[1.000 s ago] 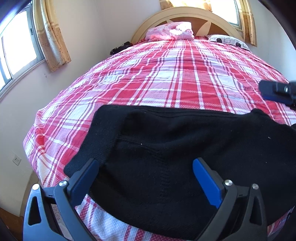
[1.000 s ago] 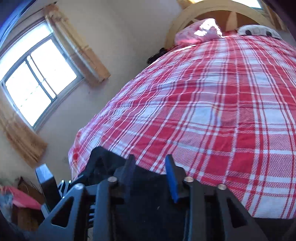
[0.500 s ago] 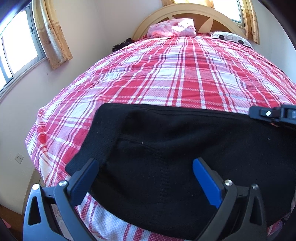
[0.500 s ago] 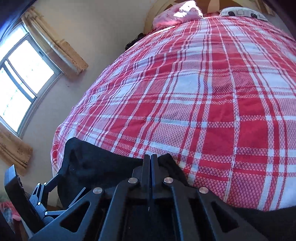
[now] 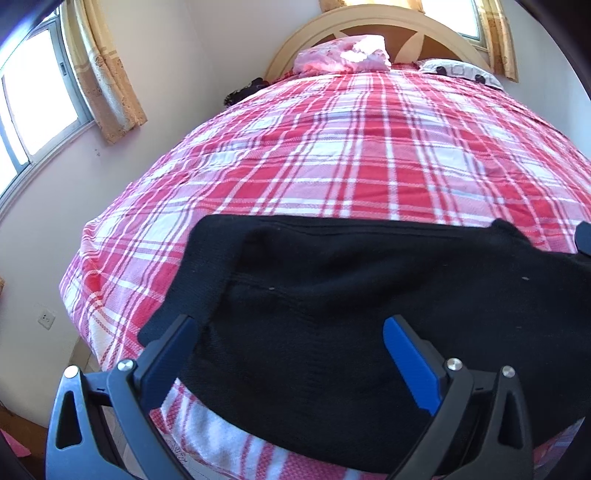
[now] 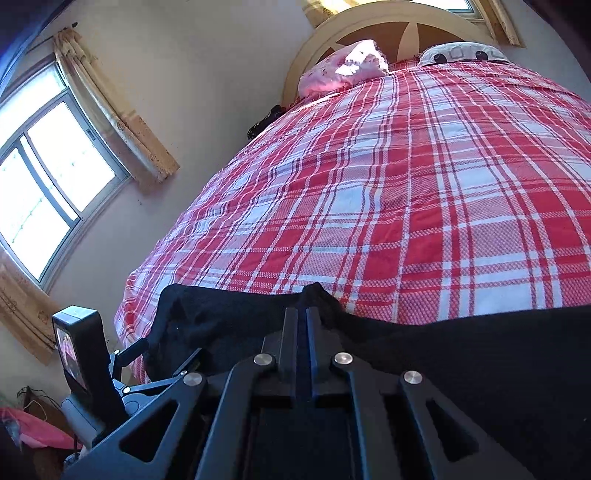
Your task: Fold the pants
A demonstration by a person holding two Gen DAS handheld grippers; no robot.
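While black pants are lying on the plaid bed, the left gripper is hovering wide open over them. The right gripper is pinching their raised edge.

Pants lie spread across the near end of the bed, their far edge running side to side. Left gripper stands above the pants, jaws wide apart. Right gripper is closed on a raised fold at the pants' far edge. Two pillows rest against the headboard at the far end. A window stands left of the bed.
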